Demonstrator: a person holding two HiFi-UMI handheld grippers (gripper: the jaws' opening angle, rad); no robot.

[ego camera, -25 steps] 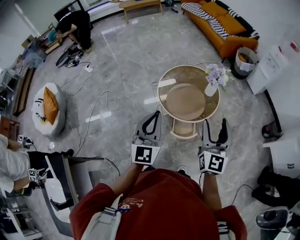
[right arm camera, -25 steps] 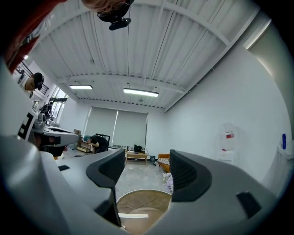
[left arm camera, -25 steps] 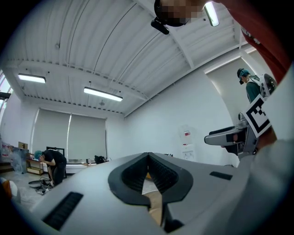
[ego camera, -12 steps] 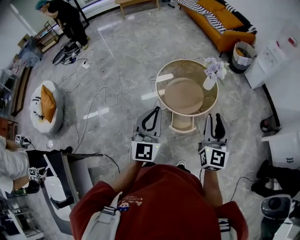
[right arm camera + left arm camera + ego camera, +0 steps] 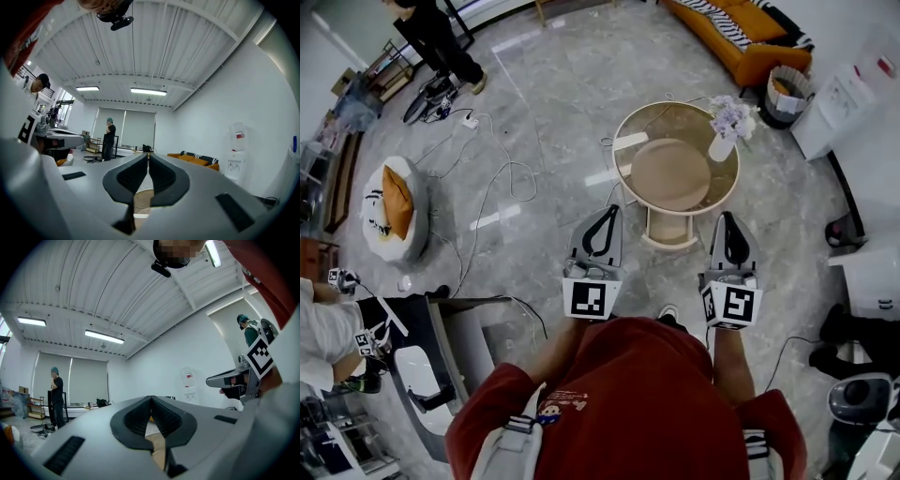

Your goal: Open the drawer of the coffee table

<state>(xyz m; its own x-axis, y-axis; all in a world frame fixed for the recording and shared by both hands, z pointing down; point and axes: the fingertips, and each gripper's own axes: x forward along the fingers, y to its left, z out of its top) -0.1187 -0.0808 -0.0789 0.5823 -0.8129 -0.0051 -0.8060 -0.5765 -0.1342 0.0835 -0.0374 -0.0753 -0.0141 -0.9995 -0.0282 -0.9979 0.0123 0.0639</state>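
The round coffee table (image 5: 623,155) has a glass top over a tan shelf, and its cream drawer (image 5: 667,231) juts from the near side, between my two grippers. A vase of lilac flowers (image 5: 727,131) stands on the table's right rim. My left gripper (image 5: 607,209) hangs left of the drawer, level and shut, with its pads meeting at the tip (image 5: 150,399). My right gripper (image 5: 727,217) hangs right of the drawer; its jaws have just been closing and are now shut on nothing (image 5: 148,155). Neither gripper touches the table.
An orange sofa (image 5: 741,42) and a waste basket (image 5: 789,105) sit behind the table. Cables (image 5: 502,178) trail over the marble floor at left, near a white beanbag with an orange cushion (image 5: 392,211). A person in black (image 5: 436,37) stands far left. Dark equipment (image 5: 441,361) stands near left.
The right gripper's jaws went from wide open to shut, with nothing between them. The person in black at the back straightened up and moved left. Both grippers stayed in place.
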